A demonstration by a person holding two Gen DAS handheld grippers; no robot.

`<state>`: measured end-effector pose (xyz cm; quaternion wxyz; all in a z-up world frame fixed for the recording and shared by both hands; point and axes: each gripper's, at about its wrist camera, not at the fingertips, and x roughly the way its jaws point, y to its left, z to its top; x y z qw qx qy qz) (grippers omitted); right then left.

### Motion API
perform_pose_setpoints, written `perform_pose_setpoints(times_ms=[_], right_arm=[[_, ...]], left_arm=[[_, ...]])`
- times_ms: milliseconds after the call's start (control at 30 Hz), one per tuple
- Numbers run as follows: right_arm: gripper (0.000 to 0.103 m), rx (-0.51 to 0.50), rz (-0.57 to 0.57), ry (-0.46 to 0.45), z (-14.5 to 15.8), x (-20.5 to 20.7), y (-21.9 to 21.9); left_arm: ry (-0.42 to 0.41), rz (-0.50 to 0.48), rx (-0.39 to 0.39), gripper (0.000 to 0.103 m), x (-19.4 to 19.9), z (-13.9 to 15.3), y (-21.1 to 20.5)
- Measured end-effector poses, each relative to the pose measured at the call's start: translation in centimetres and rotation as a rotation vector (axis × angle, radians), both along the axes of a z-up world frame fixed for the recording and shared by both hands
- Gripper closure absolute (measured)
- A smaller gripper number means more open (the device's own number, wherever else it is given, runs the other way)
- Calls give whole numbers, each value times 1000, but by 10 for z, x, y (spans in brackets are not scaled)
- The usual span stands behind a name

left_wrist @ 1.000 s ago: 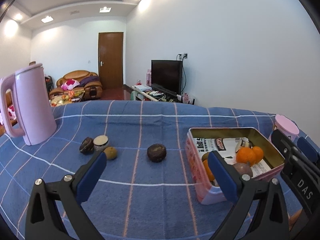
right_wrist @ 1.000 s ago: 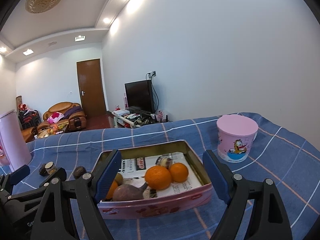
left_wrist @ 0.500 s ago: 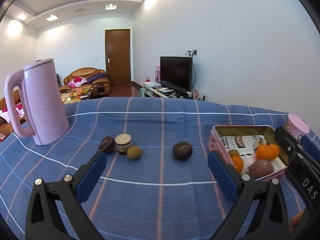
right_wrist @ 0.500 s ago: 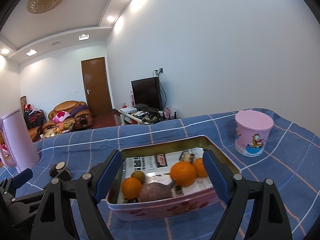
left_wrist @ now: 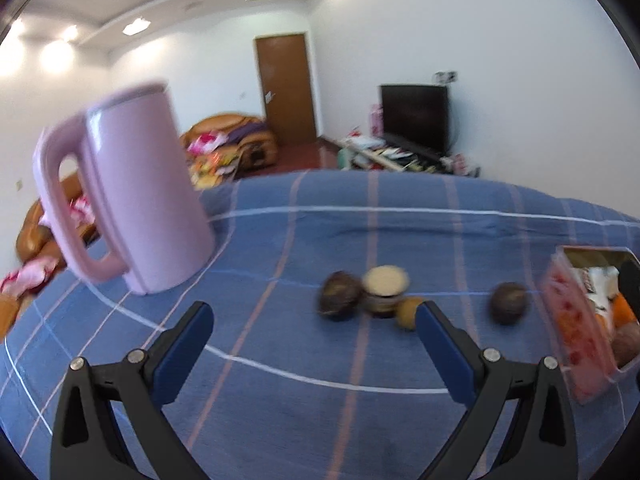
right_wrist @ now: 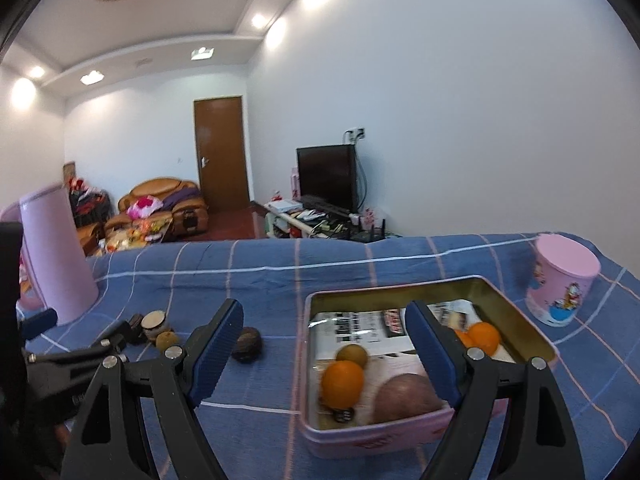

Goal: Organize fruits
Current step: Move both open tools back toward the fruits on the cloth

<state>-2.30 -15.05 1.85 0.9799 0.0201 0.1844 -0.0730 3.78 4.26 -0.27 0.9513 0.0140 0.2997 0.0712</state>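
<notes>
A pink tin box (right_wrist: 516,312) lined with newspaper holds oranges (right_wrist: 342,378), a small green-brown fruit (right_wrist: 352,355) and a purple-brown fruit (right_wrist: 408,398). On the blue cloth left of it lie a dark round fruit (right_wrist: 247,344) (left_wrist: 509,308), a small yellow-brown fruit (left_wrist: 408,314), a cut fruit with a pale top (left_wrist: 385,290) and another dark fruit (left_wrist: 339,301). My left gripper (left_wrist: 314,320) is open and empty, just short of this group. My right gripper (right_wrist: 324,328) is open and empty over the tin's near left side.
A tall pink kettle (left_wrist: 136,200) (right_wrist: 52,252) stands at the left of the table. A pink cartoon cup (right_wrist: 560,280) stands right of the tin. The tin's edge shows at the right of the left wrist view (left_wrist: 576,340).
Both grippers have swung left. In the left wrist view the loose fruits and kettle have shifted right and come nearer; the tin has slid to the right edge. Both grippers stay open.
</notes>
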Motion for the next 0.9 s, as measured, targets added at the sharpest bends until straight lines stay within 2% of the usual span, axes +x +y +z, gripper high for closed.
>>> perform_pose_setpoints(times_ms=[100,167,200,300,333,567,600,633,700,867,900], right_arm=[[19,-29,39,41,-2,19,14],[19,-47,73,78,-5,35,25],[21,-54,89,101,-6,43,30],[38,-98,131,202,-16,70,47],[41,-109,148,243,-21,80,51],[44,-115,197,443,-48,123,59],[48,-115,196,465,-51,127,59],[52,-133,198,476,-53,130,62],[52,-139,203,510,-58,135,63],[57,-68,224,524,-57,137,53],[62,-49,230,525,-56,134,51]], left_arm=[[63,69,-61,0,8,-8,23],[102,101,-75,0,13,-12,32],[115,107,-78,0,15,-15,34],[148,123,-86,0,18,-21,39],[154,128,-89,0,18,-22,40],[186,117,-99,0,20,-27,40],[193,115,-104,0,20,-28,41],[199,113,-108,0,21,-29,41],[213,103,-125,0,22,-30,42],[218,72,-152,0,21,-29,40],[220,59,-162,1,22,-28,39]])
